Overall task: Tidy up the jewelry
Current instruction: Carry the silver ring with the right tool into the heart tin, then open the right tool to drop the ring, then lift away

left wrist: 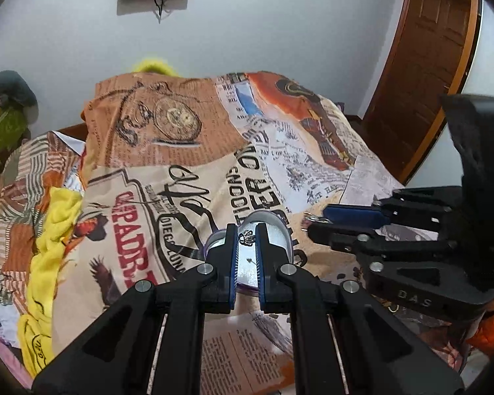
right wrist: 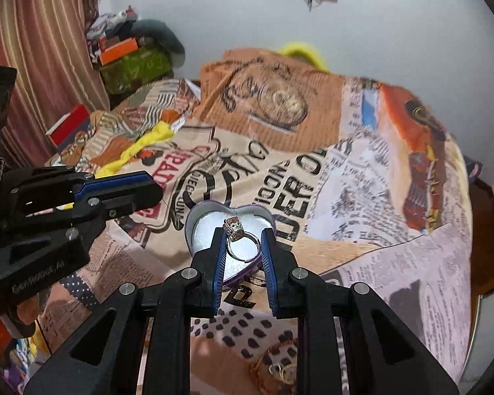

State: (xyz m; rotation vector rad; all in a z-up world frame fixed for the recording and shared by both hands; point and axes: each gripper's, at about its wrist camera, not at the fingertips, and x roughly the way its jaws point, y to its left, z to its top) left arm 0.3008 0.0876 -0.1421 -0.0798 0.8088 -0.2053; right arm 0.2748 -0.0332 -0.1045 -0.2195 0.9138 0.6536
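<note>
A heart-shaped purple tin (right wrist: 201, 227) with a silver inside lies open on the printed bedspread. My right gripper (right wrist: 243, 234) is shut on a silver ring (right wrist: 243, 245) with a stone on top and holds it just above the tin. My left gripper (left wrist: 247, 234) is shut on a small silver crown-shaped piece (left wrist: 247, 237) and holds it above the same tin (left wrist: 276, 230). The right gripper also shows in the left wrist view (left wrist: 316, 222) at the right, with the ring's edge (left wrist: 313, 219) between its tips. The left gripper shows in the right wrist view (right wrist: 154, 187) at the left.
The bedspread (right wrist: 362, 197) covers a bed with a raised pillow end at the back. A yellow cloth (left wrist: 52, 237) lies at the left. Boxes and clothes (right wrist: 128, 56) are piled by the curtain. A wooden door (left wrist: 425, 65) is at the right.
</note>
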